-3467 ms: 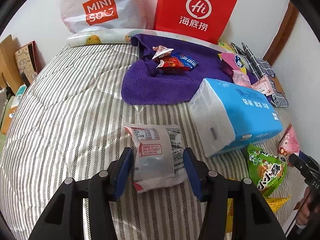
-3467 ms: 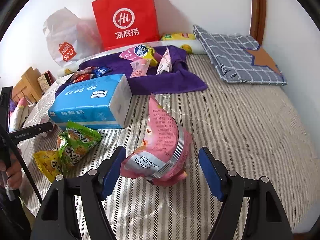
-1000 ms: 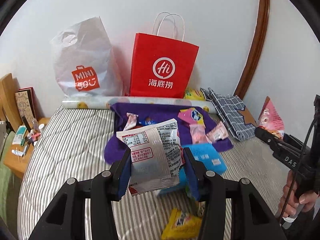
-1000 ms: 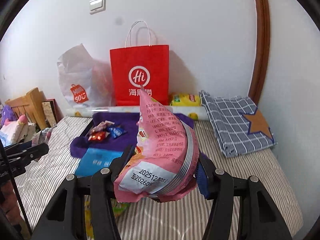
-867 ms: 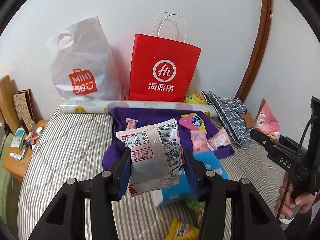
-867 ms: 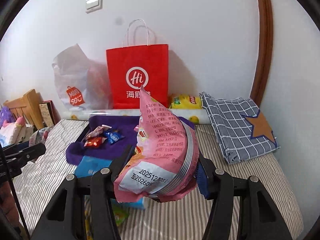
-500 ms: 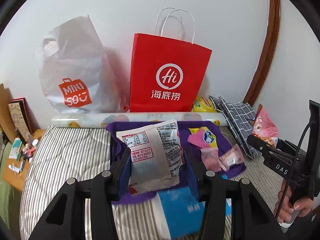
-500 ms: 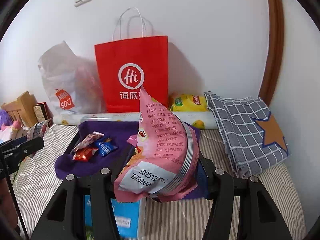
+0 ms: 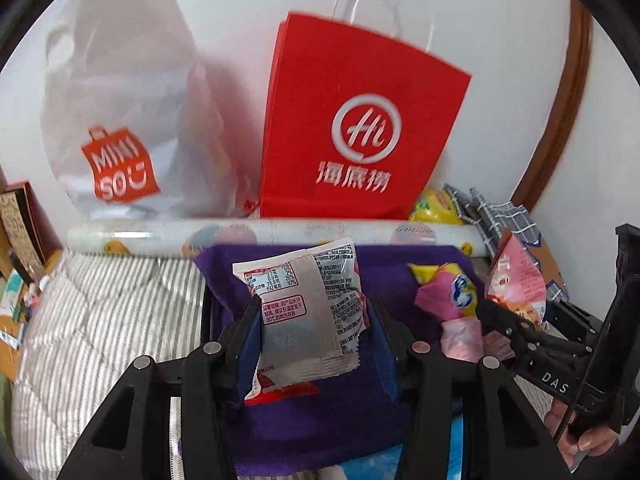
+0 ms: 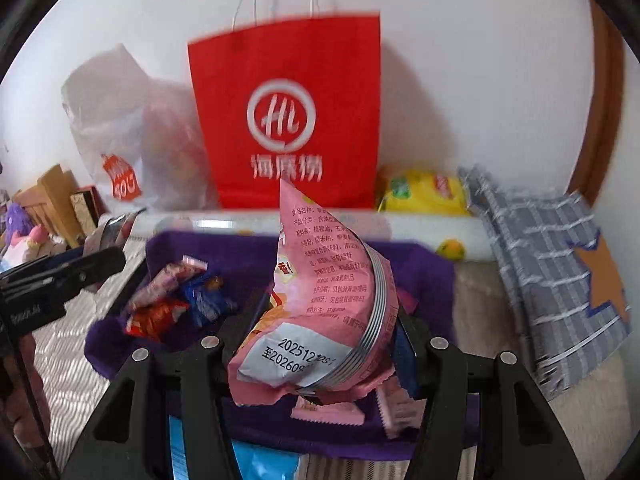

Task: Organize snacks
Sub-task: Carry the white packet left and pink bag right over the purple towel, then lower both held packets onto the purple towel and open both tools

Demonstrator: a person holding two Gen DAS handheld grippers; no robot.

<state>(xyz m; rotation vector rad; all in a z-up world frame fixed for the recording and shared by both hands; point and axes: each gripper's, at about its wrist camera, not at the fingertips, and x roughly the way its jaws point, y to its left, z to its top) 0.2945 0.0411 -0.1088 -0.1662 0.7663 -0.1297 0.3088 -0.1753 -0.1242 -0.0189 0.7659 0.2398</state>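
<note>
— What's different from a second ago?

— Both packets have come forward over the purple fleece towel [image 9: 304, 420]. Before, the striped bedcover [image 9: 100, 320] and a yellow packet lay below them; now the towel fills the space under both tools, and the red paper carrier bag [image 9: 356, 120] behind the towel looms much larger.

— And the grips?

— The left gripper [image 9: 312, 336] has its blue pads pressed on either side of a flat silver-and-white foil snack packet [image 9: 300, 312], held upright above the towel. The right gripper [image 10: 324, 344] is clamped partway closed on a puffy pink snack bag [image 10: 324, 312], also above the towel, over some small pink sachets [image 10: 328, 412].

— Anything readable?

— The red bag shows a white "Hi" in a ring with Chinese characters under it. Left of it, the white plastic shopping bag [image 9: 120, 120] reads "MINI SO". The pink bag's white label starts "202512"; the rest is cut off. The silver packet's nutrition table is too small to read.
</note>
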